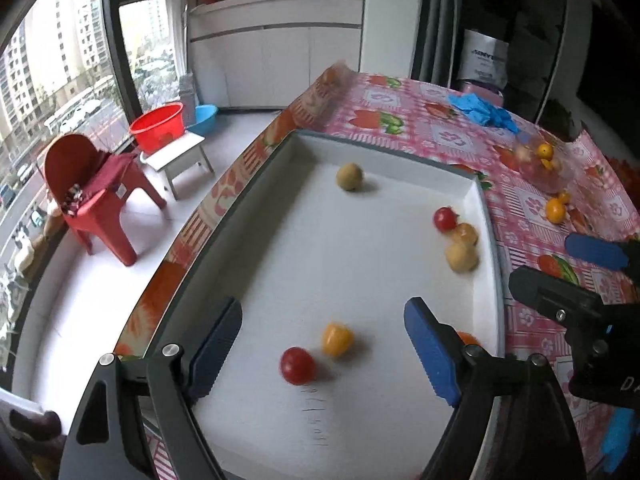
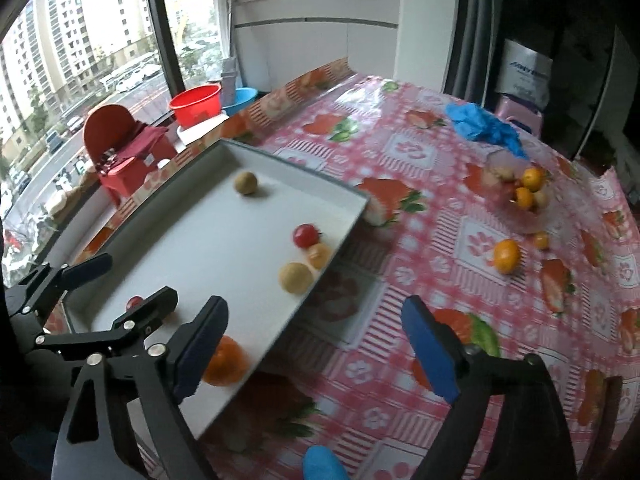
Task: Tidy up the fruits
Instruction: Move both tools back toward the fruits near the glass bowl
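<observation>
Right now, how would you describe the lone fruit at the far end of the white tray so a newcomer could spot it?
Start at the shallow white rectangular tray on the pink patterned tablecloth. Near its far wall, toward the window, sits a round dull olive-brown fruit. It lies alone, unlike the red, yellow and tan fruits clustered nearer the grippers.

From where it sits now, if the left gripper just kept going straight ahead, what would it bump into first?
Probably the yellow fruit, with the red tomato beside it. Both lie on the white tray floor between the open left gripper fingers. Depth is hard to judge, so it might meet the tray floor first.
</observation>
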### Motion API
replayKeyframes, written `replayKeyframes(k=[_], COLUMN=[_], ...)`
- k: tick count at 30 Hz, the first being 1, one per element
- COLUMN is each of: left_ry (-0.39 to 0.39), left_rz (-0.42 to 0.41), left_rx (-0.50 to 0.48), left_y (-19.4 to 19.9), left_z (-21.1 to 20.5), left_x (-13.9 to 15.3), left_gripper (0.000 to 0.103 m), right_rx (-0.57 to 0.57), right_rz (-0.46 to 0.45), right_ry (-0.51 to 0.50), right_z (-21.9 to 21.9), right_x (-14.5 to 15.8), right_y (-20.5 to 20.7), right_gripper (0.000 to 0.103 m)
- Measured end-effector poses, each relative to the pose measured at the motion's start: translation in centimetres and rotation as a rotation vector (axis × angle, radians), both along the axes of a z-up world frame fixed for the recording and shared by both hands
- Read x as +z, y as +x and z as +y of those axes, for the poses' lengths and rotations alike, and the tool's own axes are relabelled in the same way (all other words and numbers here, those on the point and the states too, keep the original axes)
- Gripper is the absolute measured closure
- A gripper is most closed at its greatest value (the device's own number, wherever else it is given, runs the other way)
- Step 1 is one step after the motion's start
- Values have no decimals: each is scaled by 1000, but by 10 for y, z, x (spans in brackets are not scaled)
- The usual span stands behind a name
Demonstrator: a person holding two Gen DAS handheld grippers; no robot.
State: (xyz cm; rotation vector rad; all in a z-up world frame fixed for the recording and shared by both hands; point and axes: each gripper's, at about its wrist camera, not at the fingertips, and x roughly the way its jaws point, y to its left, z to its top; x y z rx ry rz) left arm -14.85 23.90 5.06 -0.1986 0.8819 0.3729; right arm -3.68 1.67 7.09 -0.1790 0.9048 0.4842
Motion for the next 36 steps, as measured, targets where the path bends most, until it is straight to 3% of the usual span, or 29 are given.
replayKeyframes(k=[12,26,29,36], left_ry=[56,116,116,92], left_rz=[-13,26,36,45], left_rx=[-97,-192,-212,-285], left_y=[21,48,53,73], left_z=[-50,-109,-121,-153], left_x=[27,32,33,39], left_gripper=[19,19,19,19], right_rx=[-79,-173,-244,-434], right_rz=[-14,-43,-5,116], right_ry=[45,74,77,-22], right_z=[-56,-118,-152,-238], right_x=[11,15,-1,-62], right_y=[10,18,23,18], right_gripper=[11,11,11,11])
